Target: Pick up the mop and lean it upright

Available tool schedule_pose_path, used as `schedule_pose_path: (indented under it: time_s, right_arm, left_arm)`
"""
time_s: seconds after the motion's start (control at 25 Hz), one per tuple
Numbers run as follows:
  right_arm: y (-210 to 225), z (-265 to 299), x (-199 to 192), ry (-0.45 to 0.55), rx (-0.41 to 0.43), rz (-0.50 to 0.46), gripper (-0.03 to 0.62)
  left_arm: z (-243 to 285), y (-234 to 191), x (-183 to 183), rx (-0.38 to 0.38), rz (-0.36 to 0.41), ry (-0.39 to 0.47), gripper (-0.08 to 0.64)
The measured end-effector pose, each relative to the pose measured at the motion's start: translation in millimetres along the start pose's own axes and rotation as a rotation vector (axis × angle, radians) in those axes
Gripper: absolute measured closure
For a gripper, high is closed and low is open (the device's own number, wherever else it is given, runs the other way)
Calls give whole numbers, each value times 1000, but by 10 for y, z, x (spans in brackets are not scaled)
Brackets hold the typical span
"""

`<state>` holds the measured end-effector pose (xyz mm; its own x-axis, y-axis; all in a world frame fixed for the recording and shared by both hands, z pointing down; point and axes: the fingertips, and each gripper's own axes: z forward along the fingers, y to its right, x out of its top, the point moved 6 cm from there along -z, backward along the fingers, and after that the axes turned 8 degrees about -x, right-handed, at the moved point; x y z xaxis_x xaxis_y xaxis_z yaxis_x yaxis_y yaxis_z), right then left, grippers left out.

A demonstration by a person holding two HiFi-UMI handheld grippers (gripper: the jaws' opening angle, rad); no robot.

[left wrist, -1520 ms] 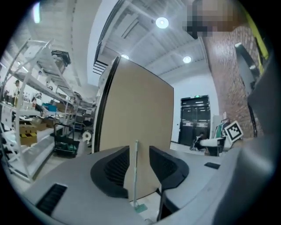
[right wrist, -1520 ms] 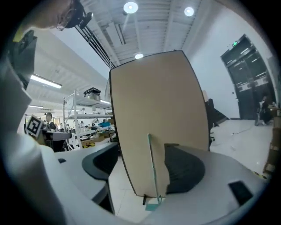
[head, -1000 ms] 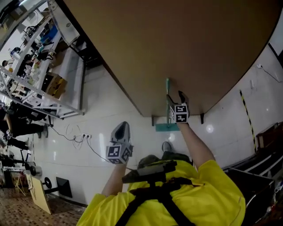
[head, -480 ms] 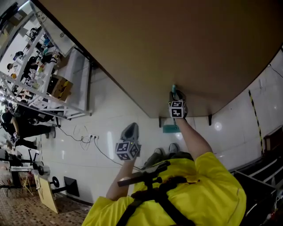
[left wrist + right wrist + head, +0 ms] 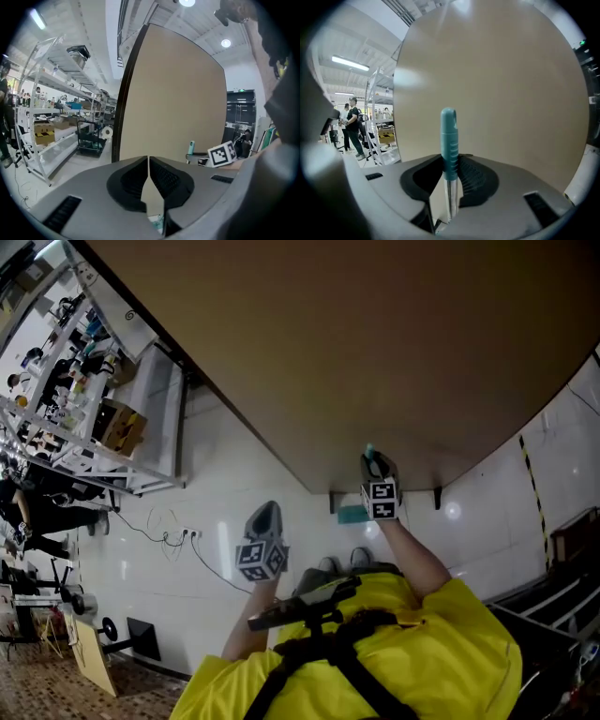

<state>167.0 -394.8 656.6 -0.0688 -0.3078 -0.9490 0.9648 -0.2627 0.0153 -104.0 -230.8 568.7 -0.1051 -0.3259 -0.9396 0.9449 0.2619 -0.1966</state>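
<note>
**A:** Where is the mop?

**B:** The teal-handled mop [image 5: 449, 140] with the bare metal shaft stands upright against the tall tan board [image 5: 375, 334]. The right gripper [image 5: 376, 465] has its jaws closing on the teal grip, and the pads look to meet it on both sides.

**A:** How to finish well?

**B:** I'd press the handle top to the board, check that the foot sits a little out so it leans in, then release slowly.

**A:** And the left gripper [image 5: 149, 171]?

**B:** Jaws closed on nothing, off to the side above the white tiled floor [image 5: 234, 474].

**A:** Do the views differ?

**B:** The right gripper view shows the grip but not the foot. The head view shows the flat teal mop head [image 5: 352, 514] on the floor at the board's base, though the jaws are too small to read there.
</note>
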Motion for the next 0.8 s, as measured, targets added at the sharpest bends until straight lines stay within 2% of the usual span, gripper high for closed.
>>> schedule_pose_path:
  time_s: [0.16, 0.36, 0.48, 0.64, 0.8]
  right_arm:
    - [-9, -747, 478, 93, 74, -21, 480]
    - [85, -1500, 1482, 263, 172, -51, 480]
    - [128, -1806, 1928, 335, 216, -54, 482]
    - [150, -1993, 2135, 384, 223, -44, 482]
    - [142, -1899, 2072, 363, 219, -33, 485]
  left_arm:
    - [78, 22, 192, -37, 12, 58, 549]
    - [29, 27, 496, -32, 47, 98, 549]
    - [-27, 62, 772, -41, 64, 174, 549]
    - [18, 163, 982, -57, 99, 227, 549]
    - [125, 143, 977, -65, 87, 245, 551]
